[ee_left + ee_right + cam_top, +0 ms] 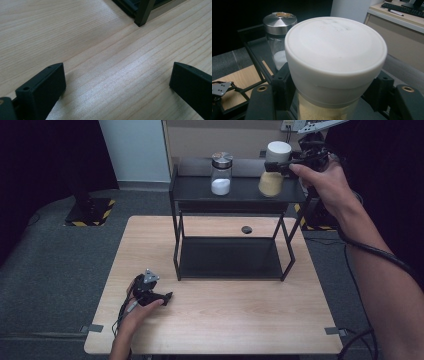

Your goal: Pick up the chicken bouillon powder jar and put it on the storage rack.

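The black two-tier metal rack (235, 195) stands on the light wooden table (215, 320). On its top shelf, right end, sits the clear jar with a white plastic lid (274, 167), part-filled with yellowish granules. The right gripper (280, 166) clamps it just below the lid. Judged rigid, smooth, moderately light: keep it upright. Beside it stands a steel-capped glass shaker (221, 172) holding white powder. The left gripper (117, 82) rests open on the table.

Matt white lid (335, 52) — probably plastic — beside a brushed-metal cap (279, 22), above the pale wood-grain table (105, 62).
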A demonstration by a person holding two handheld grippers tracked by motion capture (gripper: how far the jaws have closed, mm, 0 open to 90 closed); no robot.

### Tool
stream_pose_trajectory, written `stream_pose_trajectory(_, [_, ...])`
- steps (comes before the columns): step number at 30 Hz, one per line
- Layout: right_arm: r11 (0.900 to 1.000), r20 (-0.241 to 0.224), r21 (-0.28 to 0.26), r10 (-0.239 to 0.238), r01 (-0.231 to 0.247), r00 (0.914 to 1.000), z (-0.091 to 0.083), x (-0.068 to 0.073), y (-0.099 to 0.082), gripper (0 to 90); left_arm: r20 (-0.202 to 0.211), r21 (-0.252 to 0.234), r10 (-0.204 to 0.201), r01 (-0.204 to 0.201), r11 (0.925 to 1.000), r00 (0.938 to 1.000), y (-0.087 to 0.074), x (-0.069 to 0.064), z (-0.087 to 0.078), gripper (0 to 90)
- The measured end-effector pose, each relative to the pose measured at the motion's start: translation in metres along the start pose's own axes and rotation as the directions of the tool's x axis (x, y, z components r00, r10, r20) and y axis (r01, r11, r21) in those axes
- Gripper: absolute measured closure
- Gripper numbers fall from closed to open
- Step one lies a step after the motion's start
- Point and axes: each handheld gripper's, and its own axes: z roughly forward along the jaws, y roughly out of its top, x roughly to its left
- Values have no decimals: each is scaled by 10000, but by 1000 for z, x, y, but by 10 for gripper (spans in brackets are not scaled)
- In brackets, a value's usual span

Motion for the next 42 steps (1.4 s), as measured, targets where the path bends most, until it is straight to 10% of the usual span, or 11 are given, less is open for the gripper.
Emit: stream_pose_trajectory(42, [9988,-70,-40,492,-492,9988,22,-7,-8,354,44,-8,47,-47,10000,10000,1,1,1,0])
